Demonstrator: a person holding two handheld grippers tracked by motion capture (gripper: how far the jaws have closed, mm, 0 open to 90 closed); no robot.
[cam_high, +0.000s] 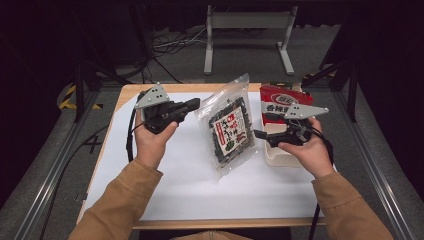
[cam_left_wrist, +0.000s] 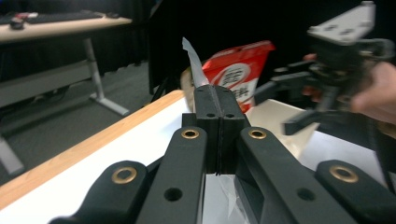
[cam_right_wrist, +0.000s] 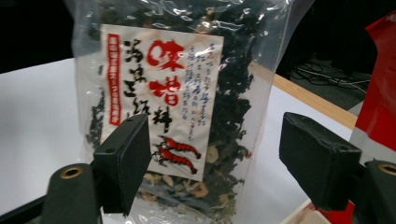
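Observation:
A clear bag of dark dried seaweed (cam_high: 229, 126) with a white label stands tilted on the white table sheet (cam_high: 175, 170). My left gripper (cam_high: 194, 105) is shut on the bag's upper left edge; in the left gripper view the clear film (cam_left_wrist: 190, 55) sticks up out of the shut gripper (cam_left_wrist: 217, 95). My right gripper (cam_high: 260, 134) is open just right of the bag. In the right gripper view the bag (cam_right_wrist: 177, 79) stands close ahead of the open gripper (cam_right_wrist: 219, 156), its lower part between the two pads.
A red snack bag (cam_high: 279, 101) stands in a white container (cam_high: 278, 156) at the table's right, behind my right hand; it shows too in the left gripper view (cam_left_wrist: 236, 70). The wooden table edge (cam_high: 125, 92) borders the sheet. A metal stand (cam_high: 247, 22) is on the floor beyond.

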